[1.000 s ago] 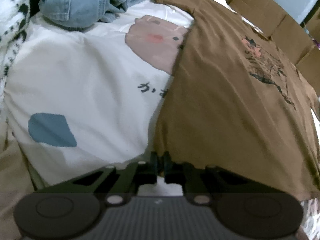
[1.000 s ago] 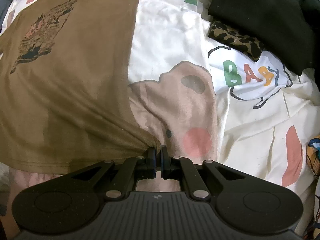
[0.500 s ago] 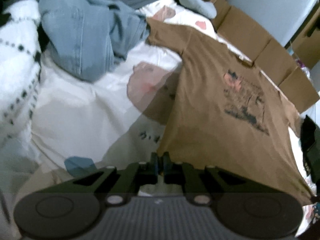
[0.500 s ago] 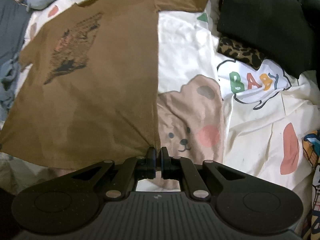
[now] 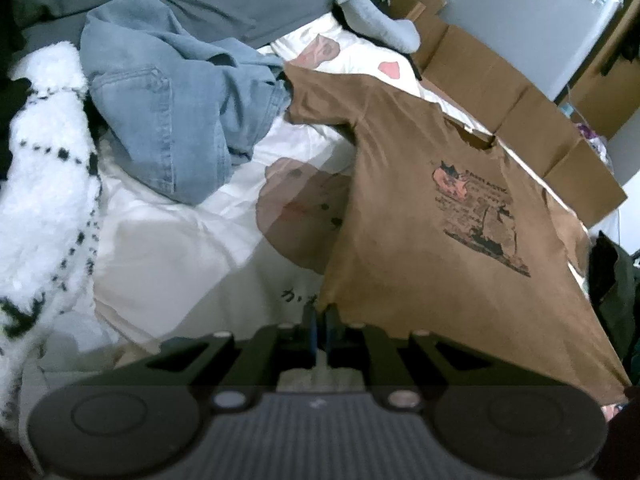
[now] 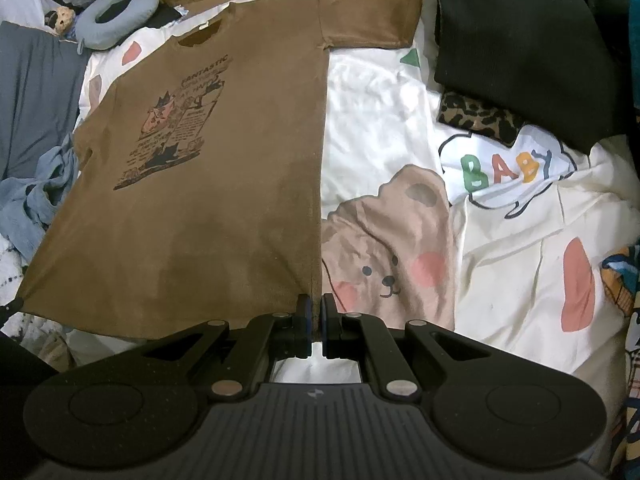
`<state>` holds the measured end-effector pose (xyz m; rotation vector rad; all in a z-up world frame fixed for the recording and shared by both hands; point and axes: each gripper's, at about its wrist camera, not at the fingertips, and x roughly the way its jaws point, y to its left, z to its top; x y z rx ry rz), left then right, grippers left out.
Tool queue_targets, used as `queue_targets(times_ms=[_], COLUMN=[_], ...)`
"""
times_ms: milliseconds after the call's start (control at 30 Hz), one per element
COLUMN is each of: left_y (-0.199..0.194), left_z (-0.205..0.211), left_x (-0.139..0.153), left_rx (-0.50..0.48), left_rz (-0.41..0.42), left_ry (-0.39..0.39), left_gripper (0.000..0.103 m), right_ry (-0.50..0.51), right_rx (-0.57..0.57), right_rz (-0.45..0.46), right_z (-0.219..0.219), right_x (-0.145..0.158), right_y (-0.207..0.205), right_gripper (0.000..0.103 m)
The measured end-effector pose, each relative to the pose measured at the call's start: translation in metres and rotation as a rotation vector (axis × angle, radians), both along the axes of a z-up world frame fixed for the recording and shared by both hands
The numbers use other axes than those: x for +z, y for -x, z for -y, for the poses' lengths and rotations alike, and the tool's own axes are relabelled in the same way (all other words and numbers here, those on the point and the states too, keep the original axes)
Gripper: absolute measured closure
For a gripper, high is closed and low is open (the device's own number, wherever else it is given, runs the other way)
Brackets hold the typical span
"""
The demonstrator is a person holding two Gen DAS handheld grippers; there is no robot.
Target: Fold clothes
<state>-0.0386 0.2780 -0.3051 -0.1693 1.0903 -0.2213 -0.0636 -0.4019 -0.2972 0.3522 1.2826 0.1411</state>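
Left claw [image 5: 319,314]: jaws together, clamped on the near left hem corner of the brown tee [image 5: 432,216]. Right claw [image 6: 316,314]: jaws together, clamped on the near right hem corner, at the side seam.

Brown tee: print side up, hem held off the bedsheet [image 6: 384,128] by both claws, collar and sleeves at the far end, apparently resting on the sheet. Fabric hangs taut between the two corners.

Change: a second ago both corners lay low, with the cloth bunched at the jaws. Both claws have since risen, the hem has lifted and the creases have pulled out. The whole tee, collar to hem, now shows in each view, where only its lower half showed before. Judged: the lift stage is under way, and the hem is ready to be carried toward the collar for a first fold.

Surroundings: jeans [image 5: 176,120] far left, beside the tee's left sleeve. Black garment [image 6: 520,40] far right. Cardboard boxes [image 5: 520,92] beyond the collar.
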Motion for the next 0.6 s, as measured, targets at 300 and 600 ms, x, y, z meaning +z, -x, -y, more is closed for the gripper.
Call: queue_targets(times_ms=[300,600], left_y=[-0.005,-0.002], left_z=[0.0,-0.007], left_x=[-0.037,-0.088], left_rx=[0.013,0.054], left_rz=[-0.082,-0.167], left_ry=[-0.024,-0.023], left_gripper=[0.099,0.099], right_ry=[-0.005,0.026], right_rx=[-0.039,-0.053], right_rz=[-0.043,-0.125], right_z=[0.001,-0.007], right_x=[-0.041,-0.093], right_y=[0.003,0.002], right_gripper=[0.101,0.101])
